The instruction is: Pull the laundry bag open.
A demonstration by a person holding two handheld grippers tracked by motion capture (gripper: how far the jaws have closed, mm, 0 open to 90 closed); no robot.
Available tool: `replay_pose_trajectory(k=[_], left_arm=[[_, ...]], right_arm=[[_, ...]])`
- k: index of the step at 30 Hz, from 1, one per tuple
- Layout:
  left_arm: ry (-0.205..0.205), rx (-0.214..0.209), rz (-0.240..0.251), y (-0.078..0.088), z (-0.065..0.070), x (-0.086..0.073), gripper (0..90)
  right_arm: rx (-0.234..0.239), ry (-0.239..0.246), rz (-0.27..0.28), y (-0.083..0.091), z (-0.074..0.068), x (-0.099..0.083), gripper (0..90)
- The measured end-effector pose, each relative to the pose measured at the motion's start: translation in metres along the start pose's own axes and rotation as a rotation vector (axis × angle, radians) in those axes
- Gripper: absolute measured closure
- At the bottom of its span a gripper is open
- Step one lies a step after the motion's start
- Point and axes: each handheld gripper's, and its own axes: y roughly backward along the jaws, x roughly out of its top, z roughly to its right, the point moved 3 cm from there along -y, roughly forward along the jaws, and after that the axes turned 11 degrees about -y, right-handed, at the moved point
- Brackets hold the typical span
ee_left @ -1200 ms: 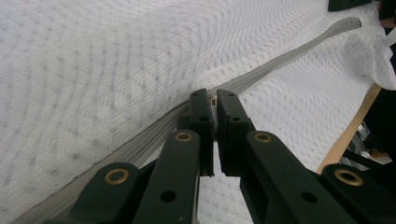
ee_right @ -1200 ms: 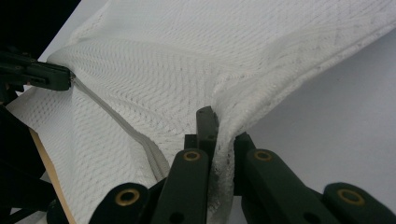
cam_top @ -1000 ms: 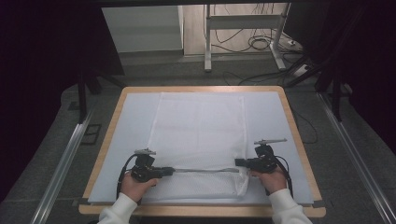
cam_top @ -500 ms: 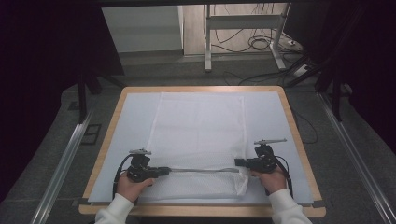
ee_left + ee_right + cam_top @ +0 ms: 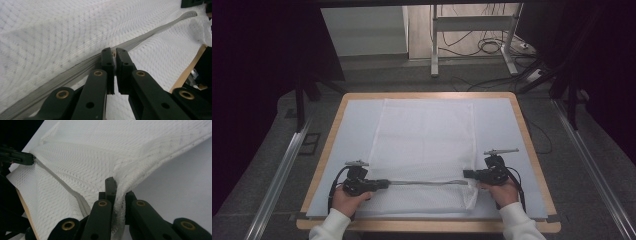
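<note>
A white mesh cloth (image 5: 424,140) lies flat on the pale table top (image 5: 502,130), its near part folded. A grey hem (image 5: 424,182) runs taut between the two grippers. My left gripper (image 5: 384,183) is shut on the hem's left end; in the left gripper view the jaws (image 5: 115,53) pinch the grey band (image 5: 150,33) over the mesh (image 5: 50,32). My right gripper (image 5: 466,174) is shut on the cloth's right edge; in the right gripper view the mesh (image 5: 100,157) bunches up between its jaws (image 5: 117,187). The hem (image 5: 62,185) leads off to the left gripper (image 5: 17,157).
The table has a wooden rim (image 5: 532,145). Metal rails (image 5: 282,175) run along the floor on both sides. A table frame (image 5: 434,45) and cables (image 5: 492,47) stand at the back. Bare table top lies left and right of the cloth.
My left gripper has shifted slightly to the left with the hem in it, drawing the band straighter. The right gripper has stayed in place.
</note>
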Motion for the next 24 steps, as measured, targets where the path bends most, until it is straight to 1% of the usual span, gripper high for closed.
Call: replay_pose_trajectory(k=[2,4,6,7,14,16,24], left_arm=[[0.000,0.001,0.002,0.002,-0.002,-0.001,86.9],[0.009,0.008,0.005,0.004,-0.003,-0.003,86.8],[0.007,0.010,0.006,0.006,-0.005,-0.005,86.8],[0.013,0.011,0.009,0.007,-0.006,-0.005,86.9],[0.026,0.012,0.009,0.011,-0.011,-0.009,86.8],[0.037,0.014,0.016,0.015,-0.014,-0.011,86.8],[0.054,0.029,0.029,0.025,-0.023,-0.019,86.8]], right_arm=[[-0.002,-0.001,0.001,0.000,0.000,0.000,88.2],[-0.003,0.001,0.000,0.000,0.000,0.000,88.2],[-0.003,0.000,-0.001,0.000,0.000,0.000,88.2],[-0.005,0.002,-0.001,0.000,0.000,0.000,88.2],[-0.006,0.006,0.002,0.000,0.000,0.000,88.2],[-0.009,0.007,0.001,-0.001,0.001,0.000,88.2],[-0.012,0.008,0.001,-0.002,0.001,0.000,88.2]])
